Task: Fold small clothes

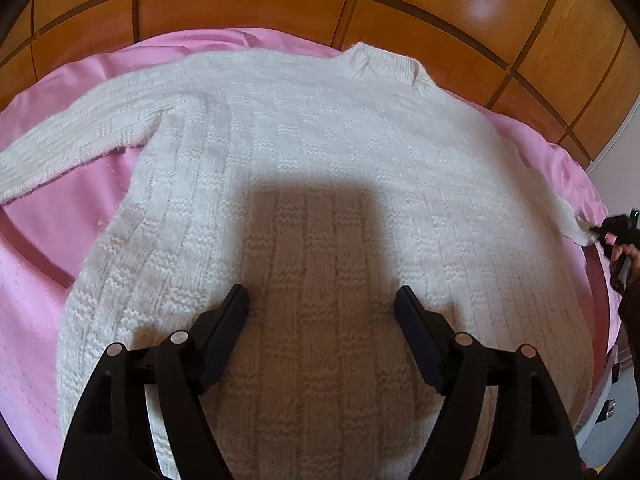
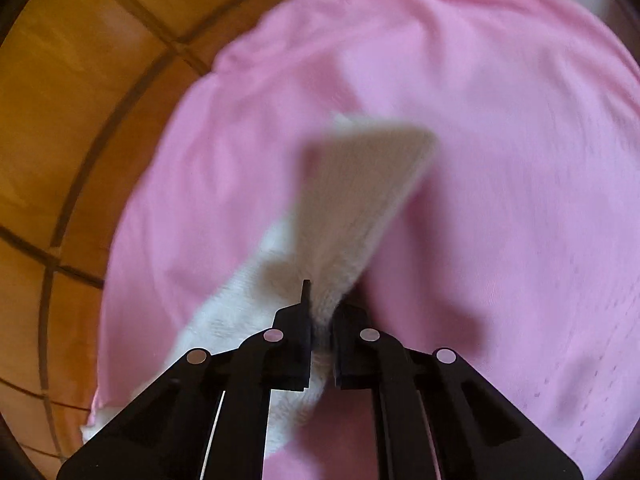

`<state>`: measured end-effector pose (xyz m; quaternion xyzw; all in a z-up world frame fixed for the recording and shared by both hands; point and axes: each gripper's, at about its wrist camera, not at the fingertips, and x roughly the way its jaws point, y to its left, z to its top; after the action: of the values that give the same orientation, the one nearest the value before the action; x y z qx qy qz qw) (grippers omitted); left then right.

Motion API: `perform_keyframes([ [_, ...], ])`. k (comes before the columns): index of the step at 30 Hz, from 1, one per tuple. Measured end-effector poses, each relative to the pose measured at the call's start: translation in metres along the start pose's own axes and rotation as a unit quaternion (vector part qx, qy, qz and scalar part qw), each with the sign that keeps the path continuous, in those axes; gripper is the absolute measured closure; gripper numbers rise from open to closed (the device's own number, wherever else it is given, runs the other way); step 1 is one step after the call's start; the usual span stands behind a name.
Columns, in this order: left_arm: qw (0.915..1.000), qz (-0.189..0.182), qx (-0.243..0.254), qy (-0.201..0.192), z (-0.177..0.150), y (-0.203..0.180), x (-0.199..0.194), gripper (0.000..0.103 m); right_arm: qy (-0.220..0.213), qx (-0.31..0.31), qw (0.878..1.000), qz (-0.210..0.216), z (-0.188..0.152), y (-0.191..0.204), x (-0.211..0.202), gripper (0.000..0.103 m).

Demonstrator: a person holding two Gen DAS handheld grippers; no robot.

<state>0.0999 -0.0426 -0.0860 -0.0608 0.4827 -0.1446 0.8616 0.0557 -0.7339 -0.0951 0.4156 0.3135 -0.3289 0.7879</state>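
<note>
A white knitted sweater (image 1: 320,152) lies flat on a pink bedsheet (image 1: 48,248), collar toward the far side, one sleeve (image 1: 80,128) spread out to the left. My left gripper (image 1: 322,300) is open and hovers just above the sweater's lower body, holding nothing. My right gripper (image 2: 323,312) is shut on the sweater's right sleeve (image 2: 352,200), which hangs lifted over the sheet; the view is blurred. The right gripper also shows in the left wrist view (image 1: 614,230) at the far right, gripping the sleeve cuff (image 1: 576,228).
A wooden panelled wardrobe (image 1: 360,4) stands right behind the bed and shows at the left of the right wrist view (image 2: 60,120). The bed's right edge (image 1: 600,320) drops off beside the sweater. A pale wall (image 1: 624,160) is at far right.
</note>
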Motion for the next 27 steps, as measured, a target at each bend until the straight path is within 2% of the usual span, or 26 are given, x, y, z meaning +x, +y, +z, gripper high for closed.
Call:
perform_keyframes([
  [4,1.0000,-0.006,-0.006,-0.001,0.002,0.000,0.001,0.025,-0.024,-0.094,0.993,0.060,-0.012,0.064,-0.033,0.097],
  [7,0.9998,-0.017,-0.014,-0.002,0.003,0.003,-0.001,0.025,-0.022,-0.170,0.978,0.116,-0.039,0.123,-0.055,0.097],
  [10,0.9992,-0.031,-0.025,-0.002,0.003,0.009,-0.004,0.025,-0.013,-0.249,0.955,0.163,-0.077,0.187,-0.068,0.097],
  [13,0.9982,-0.044,-0.041,-0.003,0.002,0.014,-0.008,0.025,0.003,-0.319,0.927,0.200,-0.135,0.245,-0.080,0.097],
  [16,0.9974,-0.053,-0.050,-0.005,0.002,0.019,-0.013,0.025,0.034,-0.380,0.896,0.228,-0.195,0.301,-0.076,0.097],
  [18,0.9966,-0.059,-0.057,-0.007,0.003,0.024,-0.017,0.025,0.063,-0.425,0.868,0.251,-0.247,0.331,-0.076,0.097],
  [19,0.9964,-0.060,-0.059,-0.010,0.003,0.027,-0.021,0.025,0.075,-0.438,0.858,0.258,-0.264,0.337,-0.079,0.091],
  [20,0.9963,-0.060,-0.060,-0.012,0.004,0.029,-0.023,0.025,0.099,-0.462,0.840,0.267,-0.289,0.348,-0.081,0.067],
  [21,0.9958,-0.062,-0.064,-0.016,0.004,0.032,-0.026,0.025,0.109,-0.475,0.831,0.267,-0.304,0.352,-0.082,0.053],
  [22,0.9952,-0.066,-0.069,-0.020,0.005,0.035,-0.030,0.025,0.110,-0.482,0.828,0.265,-0.315,0.354,-0.085,0.043],
  [25,0.9939,-0.073,-0.077,-0.029,0.009,0.043,-0.037,0.025,0.114,-0.476,0.828,0.274,-0.325,0.344,-0.095,0.043],
  [27,0.9921,-0.085,-0.087,-0.033,0.015,0.048,-0.039,0.025,0.116,-0.458,0.838,0.272,-0.311,0.327,-0.098,0.043],
])
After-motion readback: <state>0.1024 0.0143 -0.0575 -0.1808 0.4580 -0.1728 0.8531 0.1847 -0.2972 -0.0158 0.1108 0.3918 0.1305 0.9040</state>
